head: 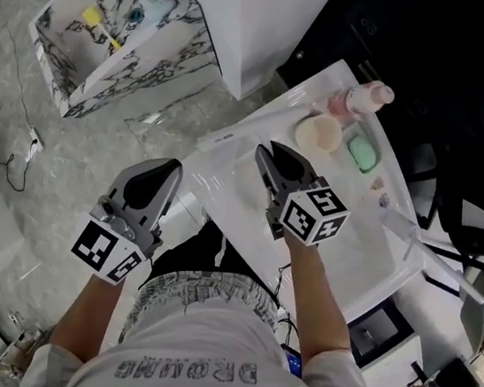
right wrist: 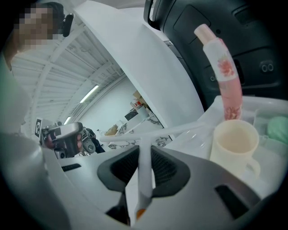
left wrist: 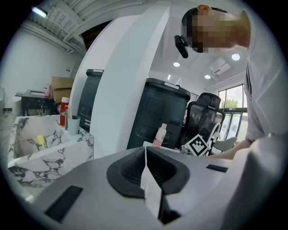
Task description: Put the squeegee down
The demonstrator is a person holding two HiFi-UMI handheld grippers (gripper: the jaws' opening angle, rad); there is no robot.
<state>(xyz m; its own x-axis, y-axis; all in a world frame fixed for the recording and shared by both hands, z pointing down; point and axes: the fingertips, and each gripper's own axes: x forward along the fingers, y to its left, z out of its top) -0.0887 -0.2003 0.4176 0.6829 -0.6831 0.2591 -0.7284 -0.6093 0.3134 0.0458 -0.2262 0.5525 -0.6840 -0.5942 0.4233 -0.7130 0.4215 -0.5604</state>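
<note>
The squeegee (right wrist: 145, 175) is white and T-shaped. Its handle runs between the jaws of my right gripper (right wrist: 145, 155), which is shut on it, and its blade (right wrist: 180, 131) lies crosswise just beyond the tips. In the head view the right gripper (head: 270, 154) hangs over the near-left part of a white tray (head: 369, 242); the squeegee is hard to make out there against the white. My left gripper (head: 169, 169) is held left of the tray over the floor, jaws together with nothing in them (left wrist: 145, 155).
On the tray's far end stand a cream cup (head: 319, 134), a pink bottle (head: 363, 98) and a green soap (head: 362, 153). A marble-patterned basin (head: 128, 47) with small items is at far left, a white column (head: 257, 20) behind, and a black office chair (head: 470, 220) at right.
</note>
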